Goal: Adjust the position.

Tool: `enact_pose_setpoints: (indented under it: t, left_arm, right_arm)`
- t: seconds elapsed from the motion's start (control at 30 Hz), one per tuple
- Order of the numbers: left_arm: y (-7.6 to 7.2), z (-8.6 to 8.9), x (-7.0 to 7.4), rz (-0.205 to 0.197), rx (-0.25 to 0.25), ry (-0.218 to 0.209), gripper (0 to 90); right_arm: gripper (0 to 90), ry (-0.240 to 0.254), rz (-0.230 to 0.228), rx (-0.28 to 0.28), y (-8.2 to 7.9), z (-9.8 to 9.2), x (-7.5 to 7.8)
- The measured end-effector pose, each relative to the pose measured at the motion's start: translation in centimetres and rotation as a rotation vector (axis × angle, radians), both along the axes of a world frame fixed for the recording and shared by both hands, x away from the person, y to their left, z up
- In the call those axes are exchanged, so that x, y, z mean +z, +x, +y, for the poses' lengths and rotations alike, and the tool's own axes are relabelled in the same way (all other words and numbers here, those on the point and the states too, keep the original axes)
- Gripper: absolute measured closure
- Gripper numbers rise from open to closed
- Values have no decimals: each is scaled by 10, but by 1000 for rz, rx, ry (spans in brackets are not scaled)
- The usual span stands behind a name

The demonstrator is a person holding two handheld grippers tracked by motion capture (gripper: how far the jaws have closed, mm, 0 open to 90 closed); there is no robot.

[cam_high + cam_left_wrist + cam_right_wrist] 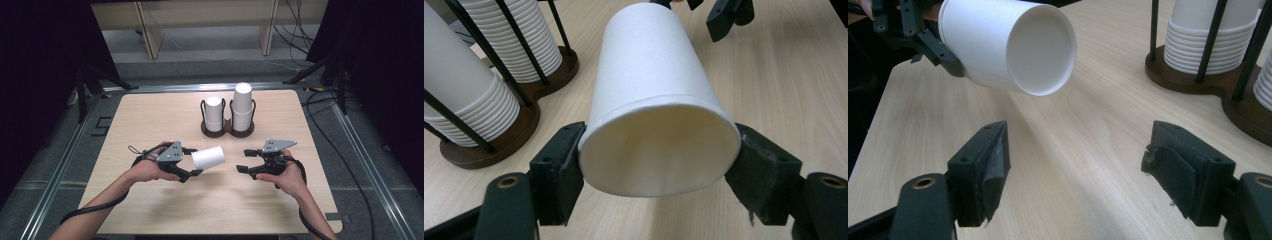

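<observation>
My left gripper (196,160) has its jaws clenched on the rim end of a white paper cup (208,157). I carry the cup on its side above the worktop (150,120), with its closed bottom pointing across at my right gripper (246,161). My left hand (148,170) lies low, the forearm coming in from the near edge and angling inward. My right hand (285,176) mirrors it, its gripper level and aimed at the cup; those jaws stand released, apart, with bare wood between them, a short gap from the cup. Beyond both, a dark two-post cup holder (227,129) carries two stacks of cups (241,106), well apart from my hands.
</observation>
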State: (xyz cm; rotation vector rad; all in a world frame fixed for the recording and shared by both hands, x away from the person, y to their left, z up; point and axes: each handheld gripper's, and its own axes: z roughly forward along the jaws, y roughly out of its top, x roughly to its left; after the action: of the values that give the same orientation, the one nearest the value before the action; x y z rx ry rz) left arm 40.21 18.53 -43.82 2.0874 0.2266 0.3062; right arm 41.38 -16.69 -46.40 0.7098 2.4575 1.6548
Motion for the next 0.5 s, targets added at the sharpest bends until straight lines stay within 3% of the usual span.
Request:
enact_pose_setpoints:
  t: [0.3,0.33,0.37,0.43,0.5]
  left_arm:
    - [0,-1,3,1,-17,32,283]
    - [1,-1,4,-5,-30,57,283]
    - [0,-2,3,3,-33,37,283]
    - [-1,-3,4,0,-35,40,284]
    - [-1,-3,5,0,-37,52,284]
  right_arm:
    - [265,-17,-8,19,-1,0,0]
    - [267,-16,-12,23,0,0,-1]
    - [268,-24,-6,26,0,0,-2]
    - [268,-34,-17,25,0,-1,-2]
    - [268,-30,10,29,-1,-1,-2]
